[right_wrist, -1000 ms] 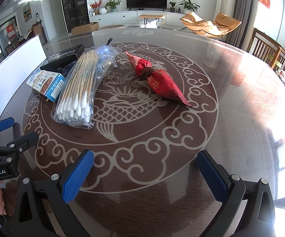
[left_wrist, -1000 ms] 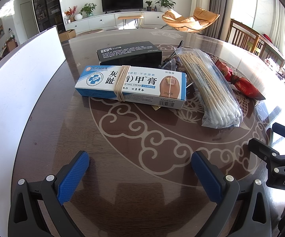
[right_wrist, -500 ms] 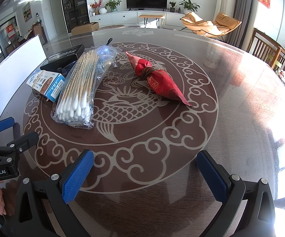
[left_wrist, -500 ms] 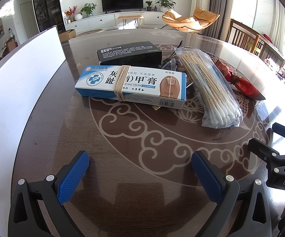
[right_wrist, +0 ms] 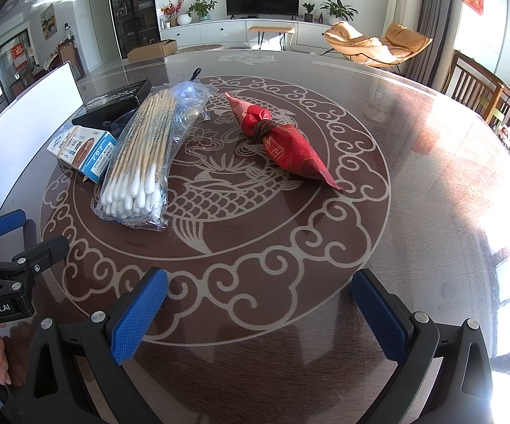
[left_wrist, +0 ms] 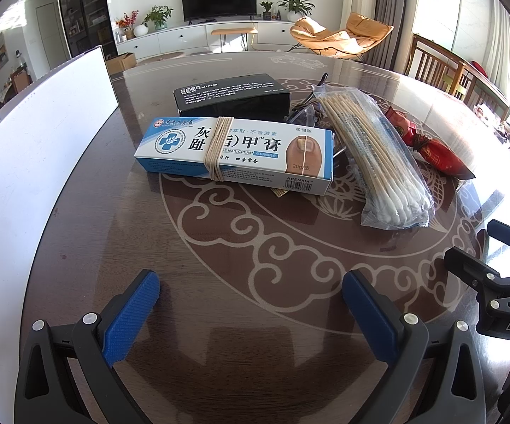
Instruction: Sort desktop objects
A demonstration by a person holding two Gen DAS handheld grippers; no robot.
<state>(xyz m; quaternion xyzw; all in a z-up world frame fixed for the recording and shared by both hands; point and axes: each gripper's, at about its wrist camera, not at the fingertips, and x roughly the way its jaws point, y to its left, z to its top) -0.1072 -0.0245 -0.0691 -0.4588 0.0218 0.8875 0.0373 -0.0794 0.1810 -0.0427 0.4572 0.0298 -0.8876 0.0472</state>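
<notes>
A white-and-blue nail cream box [left_wrist: 235,153] with rubber bands around it lies on the round table, also in the right wrist view [right_wrist: 82,152]. Behind it is a black box [left_wrist: 232,97]. A clear bag of cotton swabs [left_wrist: 378,166] [right_wrist: 148,155] lies to its right, and a red wrapped packet [left_wrist: 428,145] [right_wrist: 283,141] farther right. My left gripper [left_wrist: 251,296] is open and empty, low over the table in front of the cream box. My right gripper [right_wrist: 260,291] is open and empty, in front of the red packet.
A white board [left_wrist: 25,162] stands along the table's left edge. The dark glass table [right_wrist: 414,183] has a fish and cloud pattern. Small dark items [left_wrist: 308,113] lie between the black box and the swabs. Wooden chairs [right_wrist: 481,95] stand at the right.
</notes>
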